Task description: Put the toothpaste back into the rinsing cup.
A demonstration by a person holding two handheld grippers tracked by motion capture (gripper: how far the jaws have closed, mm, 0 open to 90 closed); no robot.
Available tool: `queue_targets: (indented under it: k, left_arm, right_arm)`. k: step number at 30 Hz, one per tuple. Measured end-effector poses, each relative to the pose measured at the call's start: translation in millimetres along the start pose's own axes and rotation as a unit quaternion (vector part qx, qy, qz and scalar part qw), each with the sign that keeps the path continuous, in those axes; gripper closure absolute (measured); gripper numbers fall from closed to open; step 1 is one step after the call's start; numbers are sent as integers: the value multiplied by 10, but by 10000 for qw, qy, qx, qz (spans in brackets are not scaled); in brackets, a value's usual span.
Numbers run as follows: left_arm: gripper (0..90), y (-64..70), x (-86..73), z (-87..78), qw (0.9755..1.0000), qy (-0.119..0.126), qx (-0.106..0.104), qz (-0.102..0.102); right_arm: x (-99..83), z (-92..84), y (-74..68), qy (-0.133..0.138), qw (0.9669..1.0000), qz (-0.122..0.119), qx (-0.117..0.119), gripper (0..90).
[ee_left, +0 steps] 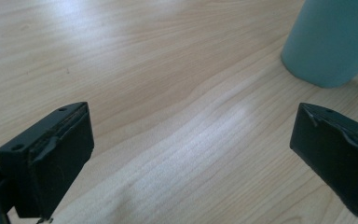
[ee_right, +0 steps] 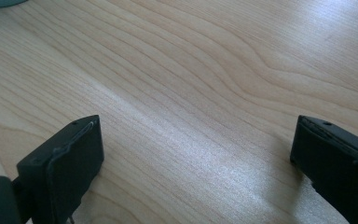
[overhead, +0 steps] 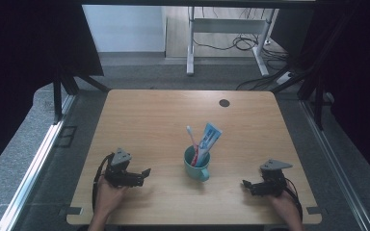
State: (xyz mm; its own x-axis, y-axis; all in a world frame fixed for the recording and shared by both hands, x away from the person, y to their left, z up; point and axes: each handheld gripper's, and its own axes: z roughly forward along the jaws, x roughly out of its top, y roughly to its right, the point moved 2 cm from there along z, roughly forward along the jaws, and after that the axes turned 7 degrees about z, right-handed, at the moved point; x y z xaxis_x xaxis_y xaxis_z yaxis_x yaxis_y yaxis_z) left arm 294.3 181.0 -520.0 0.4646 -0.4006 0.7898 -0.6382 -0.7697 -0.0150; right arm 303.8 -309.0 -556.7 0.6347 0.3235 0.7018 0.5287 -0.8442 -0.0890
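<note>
Right now the big wooden worktop (overhead: 154,120) is nearly bare. A blue-green cup (overhead: 196,165) stands near the middle, toward the person's side, with a toothbrush (overhead: 192,139) and a tube of toothpaste (overhead: 208,138) poking out of it. The left claw (overhead: 144,173) rests on the wood well to one side of the cup, and the right claw (overhead: 247,184) rests well to the other side. Both are wide open and hold nothing.

I think no step has begun yet. Any next move would need a reach in toward the cup.

Up close, the left gripper view catches the cup's wall (ee_left: 335,42). The high view alone shows what is inside the cup.
</note>
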Motion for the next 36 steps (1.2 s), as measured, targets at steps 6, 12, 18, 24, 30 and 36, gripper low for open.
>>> queue_targets:
  k: [6,12,18,24,30,36]
  left_arm:
    - [0,8,-99,34,10000,-45,26,-27]
    - [0,46,-191,96,9998,-204,75,-2]
    - [0,82,-259,162,9990,-426,160,49]
    - [0,118,-308,232,9970,-736,196,105]
    - [1,171,-297,276,9955,-915,202,105]
    - [0,165,-297,277,9952,-955,207,80]
  right_arm:
    - [-1,-1,0,0,10000,2,3,20]
    - [-1,-1,-1,2,10000,3,-7,20]
    - [-1,-1,-1,4,10000,3,-8,20]
    - [-1,-2,-1,3,10000,5,-9,21]
    - [-1,-1,-1,4,10000,4,-9,21]
    - [-2,-1,-1,5,10000,4,-8,21]
